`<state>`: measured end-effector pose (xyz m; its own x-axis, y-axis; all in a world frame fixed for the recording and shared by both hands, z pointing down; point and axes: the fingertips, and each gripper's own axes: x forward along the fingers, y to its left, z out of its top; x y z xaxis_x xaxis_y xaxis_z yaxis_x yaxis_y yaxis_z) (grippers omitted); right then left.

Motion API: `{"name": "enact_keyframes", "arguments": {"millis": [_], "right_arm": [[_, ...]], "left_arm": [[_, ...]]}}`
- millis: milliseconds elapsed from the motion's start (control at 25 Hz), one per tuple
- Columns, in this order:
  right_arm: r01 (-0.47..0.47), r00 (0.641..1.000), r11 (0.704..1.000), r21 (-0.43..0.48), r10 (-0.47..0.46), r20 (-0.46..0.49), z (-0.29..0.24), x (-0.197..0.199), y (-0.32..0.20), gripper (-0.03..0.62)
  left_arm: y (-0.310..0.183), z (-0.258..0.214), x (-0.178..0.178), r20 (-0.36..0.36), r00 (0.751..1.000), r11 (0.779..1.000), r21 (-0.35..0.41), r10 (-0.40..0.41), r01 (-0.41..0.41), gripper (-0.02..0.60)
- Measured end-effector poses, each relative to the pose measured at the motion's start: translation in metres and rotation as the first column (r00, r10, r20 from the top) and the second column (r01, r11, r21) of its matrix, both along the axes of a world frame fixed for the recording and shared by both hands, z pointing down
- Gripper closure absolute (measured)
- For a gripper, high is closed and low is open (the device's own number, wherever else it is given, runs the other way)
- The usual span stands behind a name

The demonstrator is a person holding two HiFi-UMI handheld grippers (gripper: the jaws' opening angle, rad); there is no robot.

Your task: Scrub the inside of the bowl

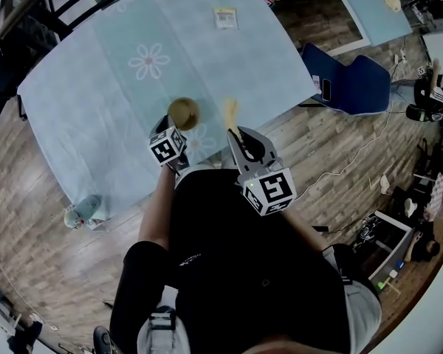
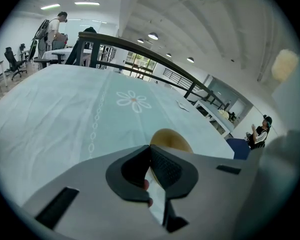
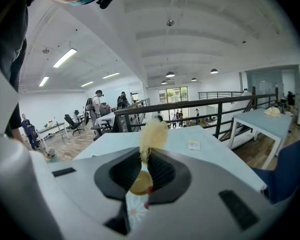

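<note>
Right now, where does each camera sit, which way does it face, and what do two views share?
Head view: on the person's head, looking steeply down at the table; dark torso, left gripper and right gripper show.
Left gripper view: on the left gripper, looking across the table; its jaws shut on the bowl.
Right gripper view: on the right gripper, facing a railing; jaws shut on the scrubber.
Shared: head and left gripper views both show the bowl.

Smooth bowl (image 1: 183, 113), fluffy scrubber (image 3: 152, 134), matt tablecloth (image 1: 133, 43), wooden floor (image 1: 29, 234).
</note>
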<state>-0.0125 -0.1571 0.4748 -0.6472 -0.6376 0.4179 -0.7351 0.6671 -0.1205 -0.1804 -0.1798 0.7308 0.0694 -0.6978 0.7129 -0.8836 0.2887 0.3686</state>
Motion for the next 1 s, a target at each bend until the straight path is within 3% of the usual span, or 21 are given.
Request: {"name": "enact_keyframes", "arguments": {"millis": [200, 360, 680, 1000], "right_arm": [[0.021, 1.000, 1.000, 0.007, -0.021, 0.011, -0.005, -0.004, 0.004, 0.551], [0.038, 0.997, 0.999, -0.016, -0.037, 0.066, -0.016, -0.008, 0.004, 0.553], [0.112, 0.966, 0.989, -0.091, -0.087, 0.243, -0.053, -0.035, 0.009, 0.553], [0.165, 0.875, 0.954, -0.248, -0.026, 0.484, -0.074, -0.054, 0.008, 0.553]], "left_arm": [[-0.010, -0.055, 0.000, -0.030, 0.999, 0.992, 0.121, -0.032, 0.036, 0.563], [-0.021, -0.126, 0.004, -0.056, 0.997, 0.961, 0.270, -0.051, 0.064, 0.563], [-0.029, -0.244, 0.009, -0.026, 0.997, 0.863, 0.500, -0.067, 0.071, 0.565], [-0.019, -0.319, 0.006, 0.030, 0.991, 0.740, 0.668, -0.129, 0.076, 0.565]]}}
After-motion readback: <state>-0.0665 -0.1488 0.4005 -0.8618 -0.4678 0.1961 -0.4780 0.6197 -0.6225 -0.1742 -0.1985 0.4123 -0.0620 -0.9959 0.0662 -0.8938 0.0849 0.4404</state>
